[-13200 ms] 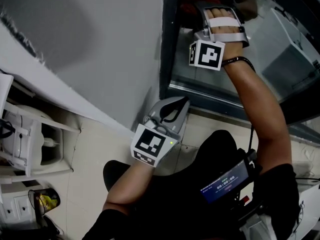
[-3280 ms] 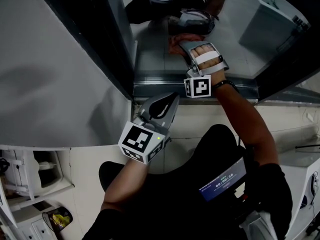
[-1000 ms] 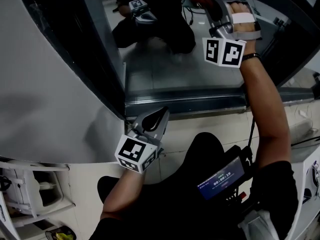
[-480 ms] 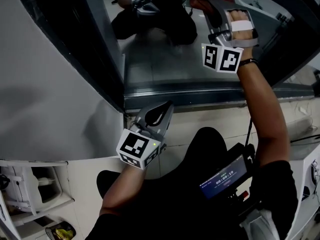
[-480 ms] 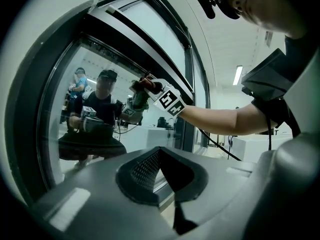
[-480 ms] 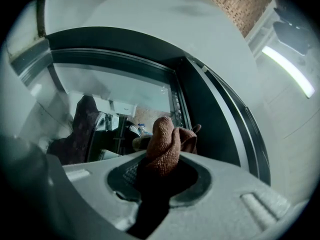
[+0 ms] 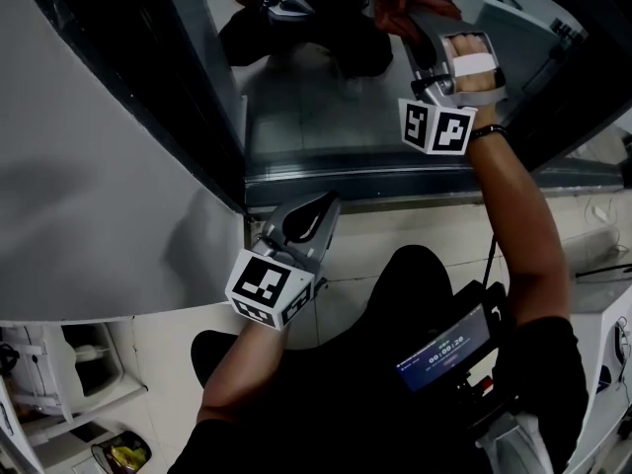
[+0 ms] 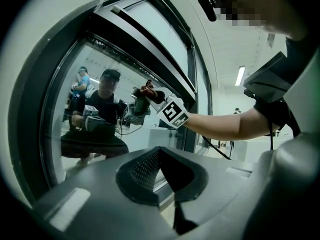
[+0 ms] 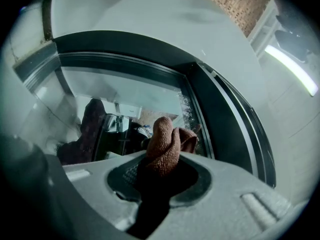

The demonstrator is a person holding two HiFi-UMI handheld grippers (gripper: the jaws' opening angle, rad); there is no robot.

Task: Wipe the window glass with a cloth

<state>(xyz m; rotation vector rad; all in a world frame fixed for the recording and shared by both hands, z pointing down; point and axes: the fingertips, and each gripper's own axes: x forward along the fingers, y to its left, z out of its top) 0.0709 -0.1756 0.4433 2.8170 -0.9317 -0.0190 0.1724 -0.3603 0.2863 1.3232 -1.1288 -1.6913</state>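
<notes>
The window glass (image 7: 326,97) sits in a dark frame (image 7: 197,87) and mirrors the person. My right gripper (image 7: 413,20) is raised against the upper part of the pane, shut on a reddish-brown cloth (image 7: 391,6) bunched at its tip. In the right gripper view the cloth (image 9: 165,144) sticks out from the closed jaws of the right gripper (image 9: 160,170), against the glass (image 9: 125,91). My left gripper (image 7: 321,207) hangs low by the sill, shut and empty. In the left gripper view the left gripper (image 8: 161,160) points at the pane, and the right gripper (image 8: 150,96) with the cloth (image 8: 147,89) shows beyond.
A grey wall panel (image 7: 109,215) runs left of the frame. The metal sill (image 7: 395,181) lies under the glass, with pale floor tiles (image 7: 415,230) below. White shelving (image 7: 49,363) stands at the bottom left. A small screen device (image 7: 444,349) hangs at the person's waist.
The right gripper with the cloth rose from the sill to the upper glass, then slid down a little over the last second. The left gripper stays by the sill.
</notes>
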